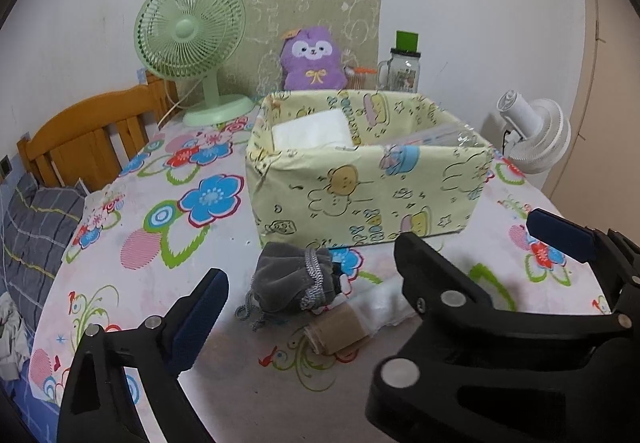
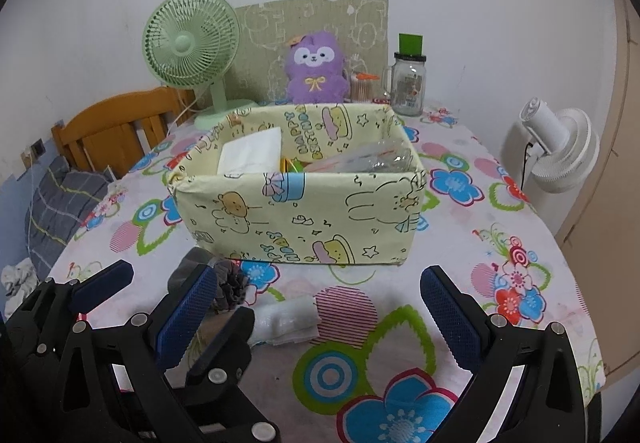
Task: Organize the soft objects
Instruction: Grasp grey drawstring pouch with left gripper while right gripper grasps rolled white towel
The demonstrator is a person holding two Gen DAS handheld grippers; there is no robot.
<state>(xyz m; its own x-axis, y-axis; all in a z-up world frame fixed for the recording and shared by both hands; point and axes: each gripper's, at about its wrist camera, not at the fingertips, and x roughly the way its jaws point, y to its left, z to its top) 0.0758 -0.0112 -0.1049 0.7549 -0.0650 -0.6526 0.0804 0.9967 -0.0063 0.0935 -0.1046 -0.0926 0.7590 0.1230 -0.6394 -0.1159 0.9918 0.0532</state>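
- Left black two-finger gripper & right black two-finger gripper: jaws wide, empty.
- Grey velvet drawstring pouch, beige-white rolled cloth touching at its 5 o'clock, between left fingers.
- Pale-yellow cartoon-print fabric box at 12, white folded cloth inside.
- Purple plush toy farthest, 12.

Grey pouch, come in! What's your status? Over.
Both hand-held grippers open, empty. Grey pouch on the table before the yellow box, beside a rolled cloth. Nothing blocking.

Flowered tabletop bearing yellow box, grey pouch, tan-and-white roll, green fan, purple plush, jar.
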